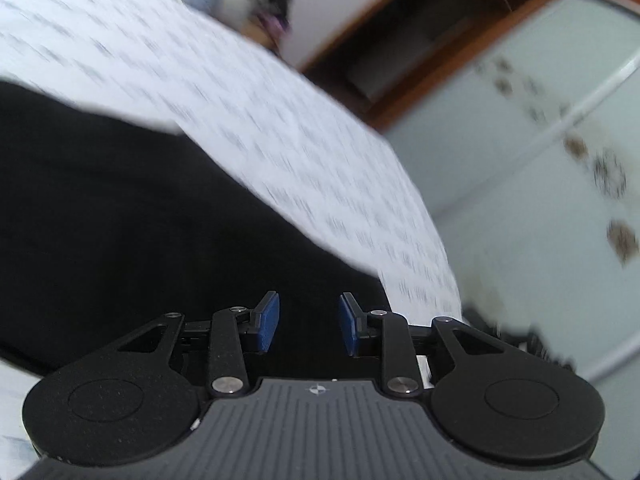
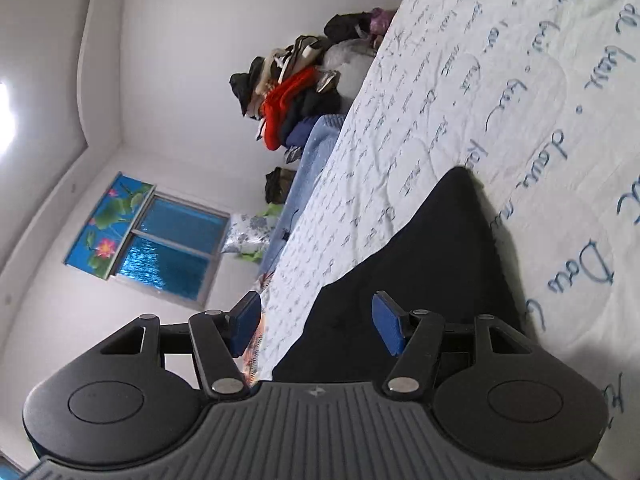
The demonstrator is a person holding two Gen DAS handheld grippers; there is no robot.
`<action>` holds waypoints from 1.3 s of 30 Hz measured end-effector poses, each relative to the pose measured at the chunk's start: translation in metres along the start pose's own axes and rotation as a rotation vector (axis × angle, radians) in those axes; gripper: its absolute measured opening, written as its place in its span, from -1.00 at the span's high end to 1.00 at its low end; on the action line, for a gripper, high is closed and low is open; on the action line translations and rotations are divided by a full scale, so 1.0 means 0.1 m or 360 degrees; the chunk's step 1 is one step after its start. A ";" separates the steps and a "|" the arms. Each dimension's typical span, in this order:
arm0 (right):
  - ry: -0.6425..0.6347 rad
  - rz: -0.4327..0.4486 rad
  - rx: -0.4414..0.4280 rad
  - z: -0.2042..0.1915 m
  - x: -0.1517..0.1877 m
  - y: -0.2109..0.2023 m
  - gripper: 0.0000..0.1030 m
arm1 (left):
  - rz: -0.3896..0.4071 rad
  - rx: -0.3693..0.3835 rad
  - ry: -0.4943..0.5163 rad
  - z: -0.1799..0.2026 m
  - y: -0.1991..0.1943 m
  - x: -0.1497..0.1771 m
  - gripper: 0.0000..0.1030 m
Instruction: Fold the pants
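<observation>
Black pants (image 1: pixel 120 208) lie on a white bedsheet (image 1: pixel 240 112) printed with blue writing. In the left wrist view my left gripper (image 1: pixel 308 324) is open, its blue pads apart just over the pants' near edge, holding nothing; the view is motion-blurred. In the right wrist view the pants (image 2: pixel 432 264) lie flat on the sheet (image 2: pixel 500 92), tapering to a corner. My right gripper (image 2: pixel 316 328) is open wide and empty, its right pad over the black cloth, its left pad off the bed's edge.
A pile of clothes (image 2: pixel 296 92) and a blue blanket (image 2: pixel 316 160) lie along the bed's far side. A window (image 2: pixel 172 248) with a lotus picture is on the wall. A wardrobe with a wooden frame (image 1: pixel 440 40) and frosted doors (image 1: pixel 540 140) stands beyond the bed.
</observation>
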State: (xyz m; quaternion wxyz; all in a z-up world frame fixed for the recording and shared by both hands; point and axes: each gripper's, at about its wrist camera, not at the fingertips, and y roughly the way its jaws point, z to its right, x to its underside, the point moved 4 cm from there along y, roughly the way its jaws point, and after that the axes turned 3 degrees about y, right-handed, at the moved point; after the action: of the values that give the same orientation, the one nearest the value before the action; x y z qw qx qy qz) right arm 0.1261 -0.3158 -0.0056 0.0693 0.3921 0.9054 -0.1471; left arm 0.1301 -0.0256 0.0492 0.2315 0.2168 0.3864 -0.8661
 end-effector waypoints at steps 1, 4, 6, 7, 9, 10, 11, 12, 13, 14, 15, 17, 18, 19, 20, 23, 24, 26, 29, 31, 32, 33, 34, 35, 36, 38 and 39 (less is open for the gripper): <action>-0.0001 -0.0003 0.0021 0.03 0.01 -0.01 -0.34 | -0.0042 -0.0027 0.0050 0.06 0.15 0.08 0.30; 0.0009 -0.0050 0.0121 0.18 0.06 0.11 -0.48 | -0.0155 -0.0125 0.0129 0.01 0.49 0.31 0.30; 0.0007 -0.0048 0.0353 0.42 0.15 0.12 -0.42 | -0.0164 -0.0160 0.0103 -0.13 0.60 0.40 0.32; -0.0005 -0.0008 0.0315 0.49 0.17 0.09 -0.17 | -0.0146 -0.0127 0.0079 -0.18 0.59 0.41 0.34; -0.0006 -0.0001 0.0290 0.54 0.20 0.04 -0.01 | -0.0171 -0.0108 0.0040 -0.27 0.56 0.38 0.45; -0.0021 -0.0029 0.0307 0.51 0.20 0.05 -0.01 | -0.0185 -0.0106 0.0003 -0.33 0.54 0.34 0.48; -0.0031 -0.0059 0.0335 0.48 0.18 0.08 -0.01 | -0.0198 -0.0103 -0.0039 -0.34 0.50 0.31 0.47; -0.0024 -0.0079 0.0364 0.43 0.15 0.12 -0.04 | -0.0210 -0.0116 -0.0062 -0.32 0.46 0.28 0.47; -0.0022 -0.0088 0.0385 0.35 0.10 0.13 -0.11 | -0.0199 -0.0129 -0.0046 -0.28 0.41 0.25 0.26; -0.0045 -0.0083 0.0365 0.27 0.04 0.17 -0.14 | -0.0155 -0.0163 0.0005 -0.21 0.32 0.24 0.09; -0.0081 -0.0069 0.0312 0.17 0.00 0.15 -0.18 | -0.0093 -0.0199 0.0082 -0.14 0.22 0.23 -0.24; -0.0118 -0.0056 0.0240 0.00 -0.09 0.22 -0.31 | -0.0011 -0.0257 0.0227 -0.03 0.12 0.24 -0.43; -0.0121 -0.0052 0.0222 -0.06 -0.14 0.29 -0.45 | -0.0007 -0.0263 0.0281 0.01 0.12 0.26 -0.43; -0.0126 -0.0058 0.0203 -0.10 -0.19 0.39 -0.52 | -0.0023 -0.0269 0.0298 0.02 0.15 0.27 -0.42; -0.0128 -0.0075 0.0195 -0.12 -0.23 0.50 -0.52 | -0.0045 -0.0270 0.0286 0.01 0.20 0.30 -0.42; -0.0105 -0.0154 0.0297 0.01 -0.27 0.82 -0.52 | -0.0066 -0.0300 0.0302 -0.04 0.35 0.38 -0.42; -0.0057 -0.0188 0.0358 0.15 -0.25 0.91 -0.50 | -0.0053 -0.0301 0.0335 -0.05 0.39 0.39 -0.44; -0.0012 -0.0115 0.0282 0.29 -0.21 0.85 -0.38 | -0.0014 -0.0289 0.0370 -0.09 0.38 0.42 -0.47; -0.0016 -0.0149 0.0321 0.21 -0.17 0.75 -0.39 | 0.0008 -0.0259 0.0339 -0.11 0.33 0.42 -0.44; -0.0004 -0.0161 0.0354 0.10 -0.12 0.69 -0.44 | 0.0045 -0.0206 0.0275 -0.13 0.16 0.40 -0.44; -0.0030 -0.0183 0.0327 0.01 -0.08 0.68 -0.46 | 0.0083 -0.0182 0.0264 -0.12 -0.01 0.41 -0.44; -0.0088 -0.0214 0.0289 -0.08 -0.02 0.68 -0.46 | 0.0136 -0.0177 0.0253 -0.15 -0.17 0.42 -0.45; -0.0169 -0.0238 0.0273 -0.20 0.06 0.67 -0.46 | 0.0200 -0.0189 0.0240 -0.21 -0.35 0.42 -0.46; -0.0283 -0.0262 0.0276 -0.33 0.16 0.68 -0.47 | 0.0270 -0.0216 0.0221 -0.30 -0.54 0.41 -0.46; -0.0443 -0.0297 0.0293 -0.48 0.29 0.71 -0.51 | 0.0344 -0.0262 0.0183 -0.41 -0.73 0.39 -0.46; -0.0835 -0.0350 0.0368 -0.76 0.64 0.80 -0.54 | 0.0493 -0.0381 0.0052 -0.70 -1.13 0.35 -0.46; -0.1040 -0.0359 0.0407 -0.87 0.84 0.86 -0.54 | 0.0570 -0.0449 -0.0033 -0.86 -1.34 0.34 -0.46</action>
State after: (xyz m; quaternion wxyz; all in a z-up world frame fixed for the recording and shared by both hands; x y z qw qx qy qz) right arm 0.1307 -0.1740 0.0389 0.2887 0.2275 0.8474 -0.3831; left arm 0.0438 0.1122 0.0539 0.4136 0.2386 0.4567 -0.7507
